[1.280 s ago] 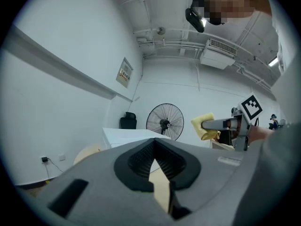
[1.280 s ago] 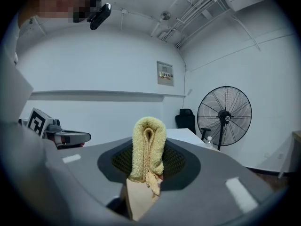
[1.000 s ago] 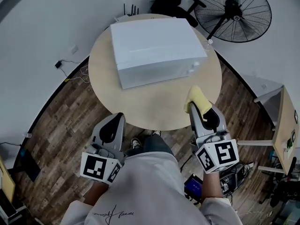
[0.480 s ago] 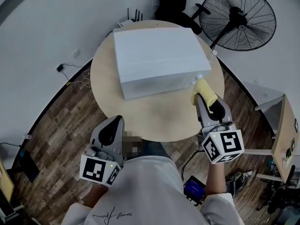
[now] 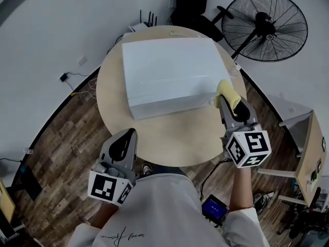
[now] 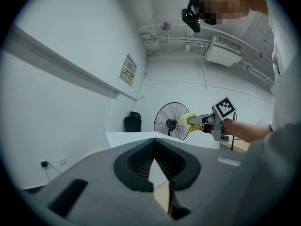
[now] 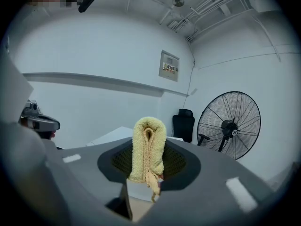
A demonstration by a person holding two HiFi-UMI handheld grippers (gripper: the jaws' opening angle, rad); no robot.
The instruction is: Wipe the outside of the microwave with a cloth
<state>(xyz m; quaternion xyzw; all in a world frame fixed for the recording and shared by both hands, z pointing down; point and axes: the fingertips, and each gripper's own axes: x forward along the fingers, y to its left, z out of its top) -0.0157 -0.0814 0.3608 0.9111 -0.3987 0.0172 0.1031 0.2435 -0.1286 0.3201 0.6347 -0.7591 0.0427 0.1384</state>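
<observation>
Cloth (image 7: 148, 147) lengthwise along right claw (image 7: 146, 180)

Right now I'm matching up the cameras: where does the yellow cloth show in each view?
Head view: cloth right of centre, by the microwave's front-right corner.
Left gripper view: cloth small, right of centre.
Right gripper view: cloth dead centre, clamped in the jaws.
Shared landmark: the standing fan.

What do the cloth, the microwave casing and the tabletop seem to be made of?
Cloth: yellow terry, looped pile showing along the fold; likely cotton or microfibre.
Microwave: white casing, smooth with a soft sheen; probably painted sheet metal.
Table: pale, matte round top, faint wood tone; laminate or veneer, cannot tell which.
</observation>
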